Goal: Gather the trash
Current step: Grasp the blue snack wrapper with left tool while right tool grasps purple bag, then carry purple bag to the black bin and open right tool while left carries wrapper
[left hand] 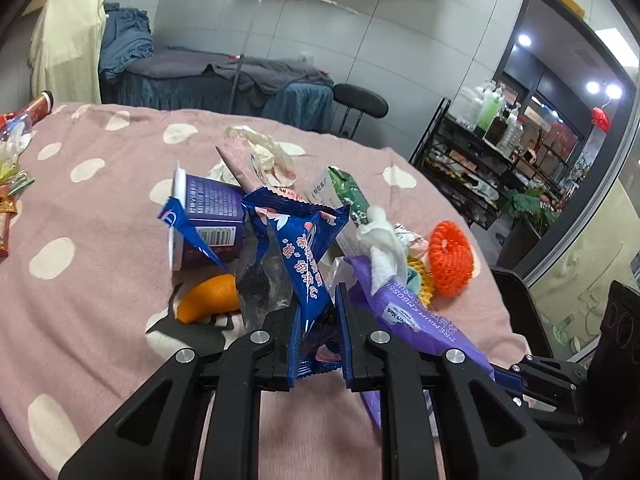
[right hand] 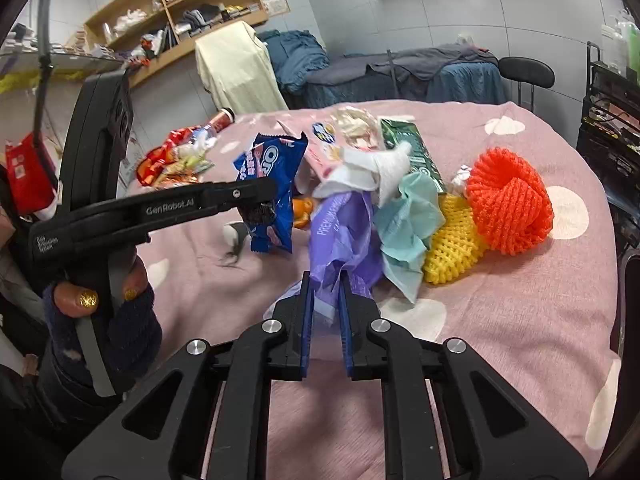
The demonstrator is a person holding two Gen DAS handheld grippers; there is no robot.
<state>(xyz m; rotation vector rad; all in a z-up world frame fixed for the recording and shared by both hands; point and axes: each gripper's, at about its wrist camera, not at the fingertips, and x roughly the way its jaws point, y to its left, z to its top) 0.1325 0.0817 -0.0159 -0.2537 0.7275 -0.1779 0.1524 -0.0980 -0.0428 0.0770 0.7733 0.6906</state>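
My left gripper (left hand: 318, 300) is shut on a blue Oreo wrapper (left hand: 304, 248) and holds it above the pink bedspread (left hand: 88, 312); the wrapper (right hand: 272, 192) and the left gripper (right hand: 262, 194) show in the right wrist view. My right gripper (right hand: 325, 284) is shut on a purple plastic bag (right hand: 344, 236), also in the left wrist view (left hand: 416, 320). In the trash pile are a purple cup (left hand: 208, 220), an orange peel (left hand: 210, 298), a white tissue (left hand: 380, 248), a green carton (right hand: 412, 152), a teal cloth (right hand: 408, 220), yellow foam net (right hand: 452, 240) and orange foam net (right hand: 508, 204).
Snack wrappers and a bottle (right hand: 180, 152) lie at the bed's far left edge. Behind the bed stand a massage bed with blue linens (right hand: 400, 76), a black stool (right hand: 526, 72), wall shelves (right hand: 172, 20) and a black rack of bottles (left hand: 492, 136).
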